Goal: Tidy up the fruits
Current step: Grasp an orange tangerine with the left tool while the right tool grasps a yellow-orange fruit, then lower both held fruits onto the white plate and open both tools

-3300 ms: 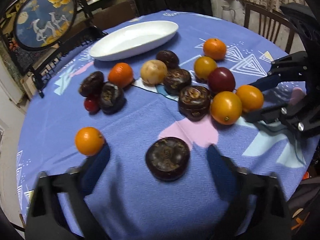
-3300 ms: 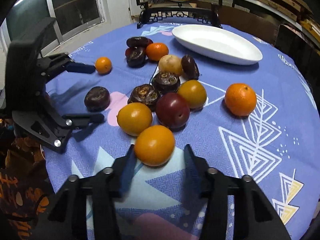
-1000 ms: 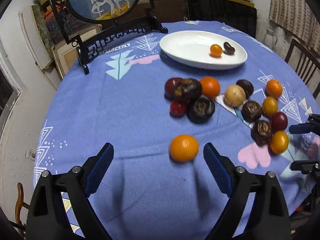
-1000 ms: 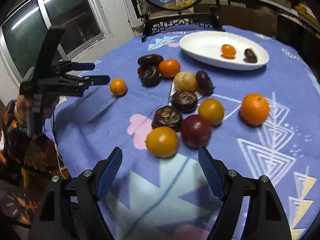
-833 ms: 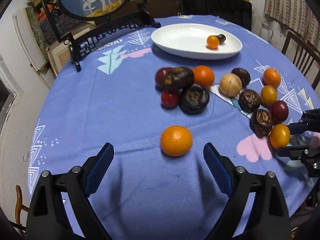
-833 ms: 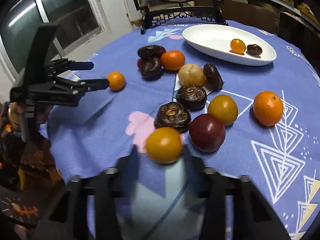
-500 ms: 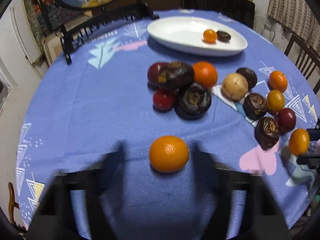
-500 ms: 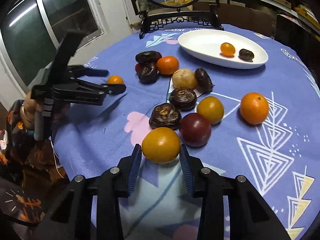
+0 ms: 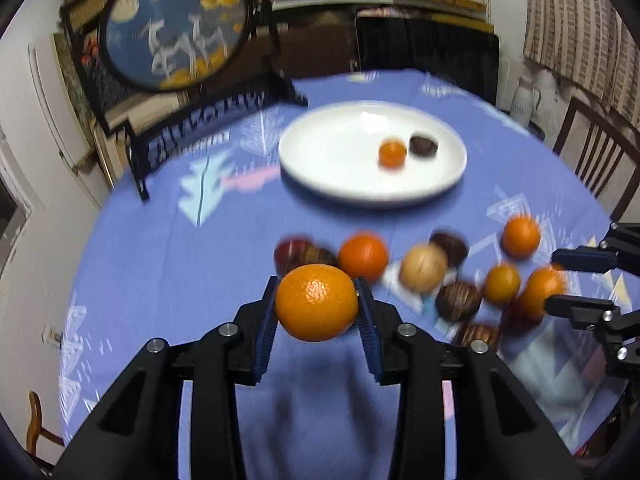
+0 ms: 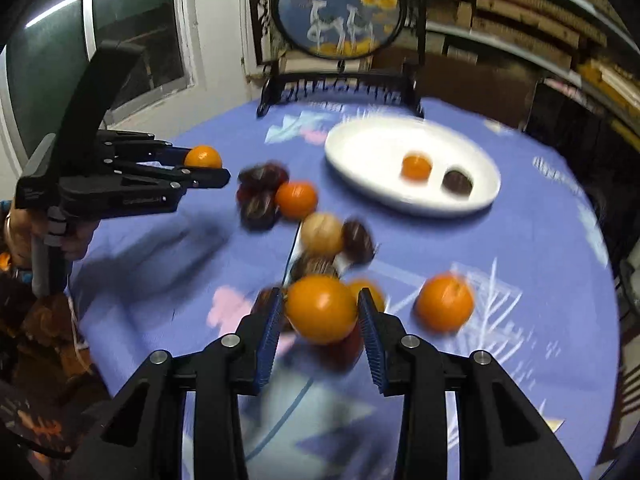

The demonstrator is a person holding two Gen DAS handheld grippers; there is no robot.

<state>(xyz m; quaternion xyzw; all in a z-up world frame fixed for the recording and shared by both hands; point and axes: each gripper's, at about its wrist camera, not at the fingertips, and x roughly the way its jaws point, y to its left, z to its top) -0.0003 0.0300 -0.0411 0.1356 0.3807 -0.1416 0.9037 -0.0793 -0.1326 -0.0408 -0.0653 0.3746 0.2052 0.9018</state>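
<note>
Left gripper: jaws closed on a mandarin, both blue pads pressed against its sides; the fruit is lifted clear of the tabletop. From the right wrist view the same gripper is over the left edge of the tabletop, with the mandarin at its tip.

Right gripper: jaws closed on a yellow-orange fruit, a pad on each side of it, held above the near part of the tabletop. From the left wrist view this gripper sits by the right edge, the fruit between its fingers.

White plate: oval, toward the far edge of the tabletop. In it lie a small orange and a dark brown fruit, side by side and near touching.

Loose fruit: a blurred cluster across the middle of the tabletop, between plate and grippers. It includes an orange, a pale tan fruit, several dark brown fruits such as one near the middle, a small yellow fruit, and a separate orange nearer the right edge. Exact contacts are lost to motion blur.

Tabletop: round, covered with a blue cloth printed with white and pink shapes.

Decorative screen: round painted panel in a dark stand, at the far left edge of the tabletop.

Chair: wooden, beyond the right edge.
</note>
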